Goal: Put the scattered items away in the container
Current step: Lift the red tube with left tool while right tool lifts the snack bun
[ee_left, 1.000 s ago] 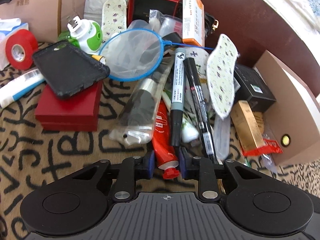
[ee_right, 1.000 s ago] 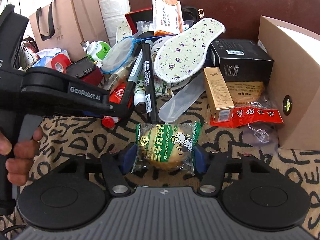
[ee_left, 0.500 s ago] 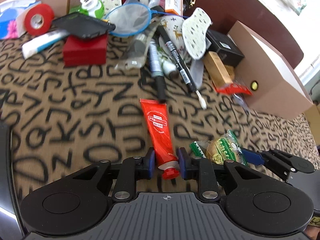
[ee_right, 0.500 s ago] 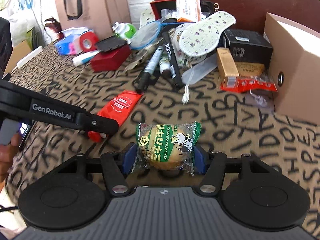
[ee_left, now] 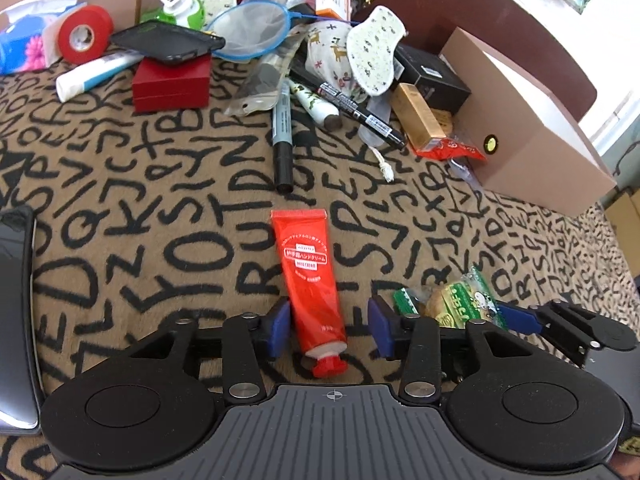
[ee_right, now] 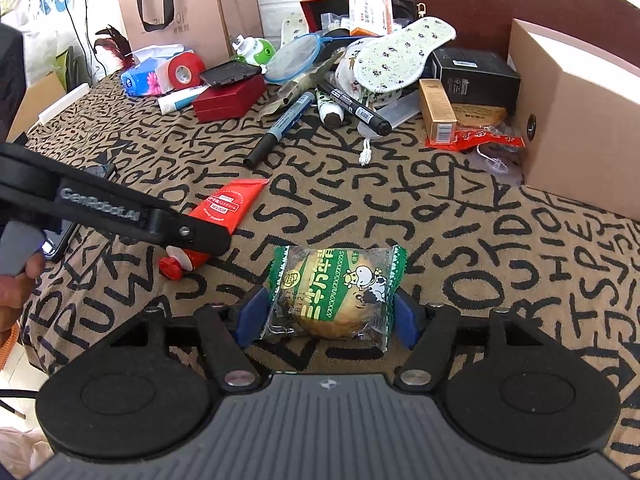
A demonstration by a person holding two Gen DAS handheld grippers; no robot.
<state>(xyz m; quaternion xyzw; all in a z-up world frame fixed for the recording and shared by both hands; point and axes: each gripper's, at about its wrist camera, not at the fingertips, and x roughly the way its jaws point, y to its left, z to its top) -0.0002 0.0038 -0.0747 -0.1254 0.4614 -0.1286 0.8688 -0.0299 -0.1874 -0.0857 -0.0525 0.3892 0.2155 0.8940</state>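
Observation:
A red hand-cream tube (ee_left: 310, 280) lies flat on the letter-patterned cloth between the spread fingers of my left gripper (ee_left: 329, 328), which is open and not touching it. The tube also shows in the right wrist view (ee_right: 226, 208), partly behind the left gripper's arm (ee_right: 120, 216). My right gripper (ee_right: 328, 312) is shut on a green-wrapped biscuit packet (ee_right: 336, 292), also seen in the left wrist view (ee_left: 460, 300). The cardboard box (ee_right: 576, 112) stands at the right.
A pile of items lies at the back: markers (ee_left: 282, 132), floral insole (ee_left: 372, 56), blue net (ee_left: 248, 32), red box (ee_left: 172, 84), red tape roll (ee_left: 82, 38), gold box (ee_left: 418, 120), black box (ee_right: 476, 76). A paper bag (ee_right: 176, 8) stands far left. A dark phone (ee_left: 16, 312) lies at left.
Both grippers pulled back from the pile toward the near side of the cloth. My left gripper carried the red tube along, then opened and left it lying on the cloth.

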